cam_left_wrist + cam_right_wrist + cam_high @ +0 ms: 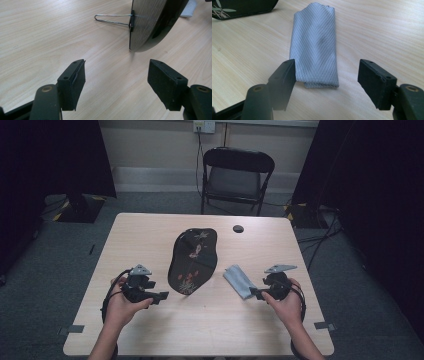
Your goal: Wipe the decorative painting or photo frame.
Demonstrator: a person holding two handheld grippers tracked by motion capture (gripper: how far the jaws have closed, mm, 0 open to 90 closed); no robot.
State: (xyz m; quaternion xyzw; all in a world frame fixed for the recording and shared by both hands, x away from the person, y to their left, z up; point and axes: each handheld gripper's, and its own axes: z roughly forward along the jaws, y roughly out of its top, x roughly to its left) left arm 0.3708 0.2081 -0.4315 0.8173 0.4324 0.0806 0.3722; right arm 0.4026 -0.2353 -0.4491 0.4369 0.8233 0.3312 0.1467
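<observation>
Plainly, both grippers' fingers are open and empty: the left gripper (116, 85) faces a plaque (150, 22) cut off at the top, the right gripper (327, 85) a folded cloth (315, 45) on the counter (150, 240).

The left gripper (161, 296) is being held low in the left hand (120, 307), its jaws being kept wide apart with nothing between them. The right gripper (255, 293) is being held likewise in the right hand (287, 302), jaws spread wide. Both forearms are being extended from the near edge.
</observation>
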